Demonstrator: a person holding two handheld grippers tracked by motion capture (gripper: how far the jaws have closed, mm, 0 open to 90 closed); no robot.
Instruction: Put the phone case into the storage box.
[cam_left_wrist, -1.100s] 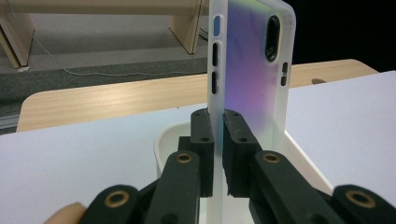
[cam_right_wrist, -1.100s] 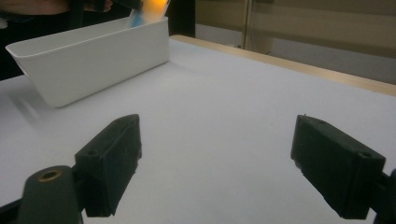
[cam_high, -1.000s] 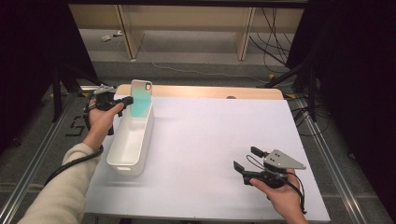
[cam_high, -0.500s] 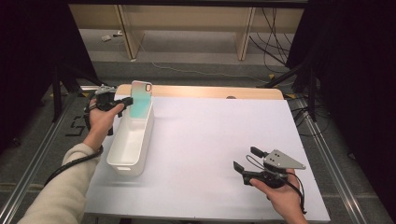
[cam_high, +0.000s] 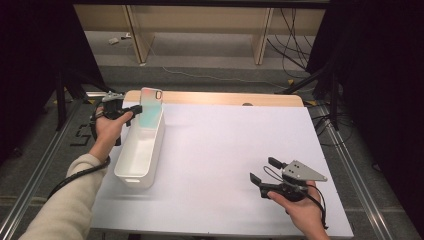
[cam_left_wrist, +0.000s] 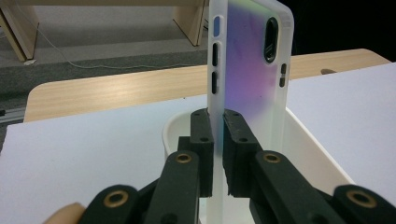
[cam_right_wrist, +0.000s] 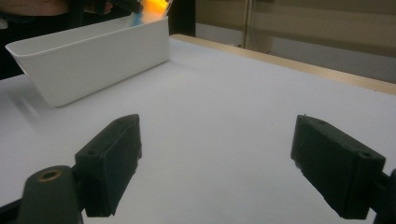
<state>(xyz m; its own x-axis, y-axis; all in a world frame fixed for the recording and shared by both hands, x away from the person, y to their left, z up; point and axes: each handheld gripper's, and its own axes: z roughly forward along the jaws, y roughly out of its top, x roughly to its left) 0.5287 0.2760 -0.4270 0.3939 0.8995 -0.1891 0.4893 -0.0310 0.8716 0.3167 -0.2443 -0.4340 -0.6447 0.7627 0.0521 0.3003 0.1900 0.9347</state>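
Observation:
An iridescent, translucent phone case stands upright over the far end of a long white bin at the left of the table. My left gripper is shut on the case's lower edge; in the left gripper view the case rises between the black pads, above the bin's rim. My right gripper rests near the table's front right, jaws wide open with nothing between them. In the right gripper view the fingertips frame bare white table, with the bin farther off.
The table has a white top with a wooden strip along its far edge. Metal frame rails run along both sides. Cables lie on the floor beyond the table, near wooden shelf legs.

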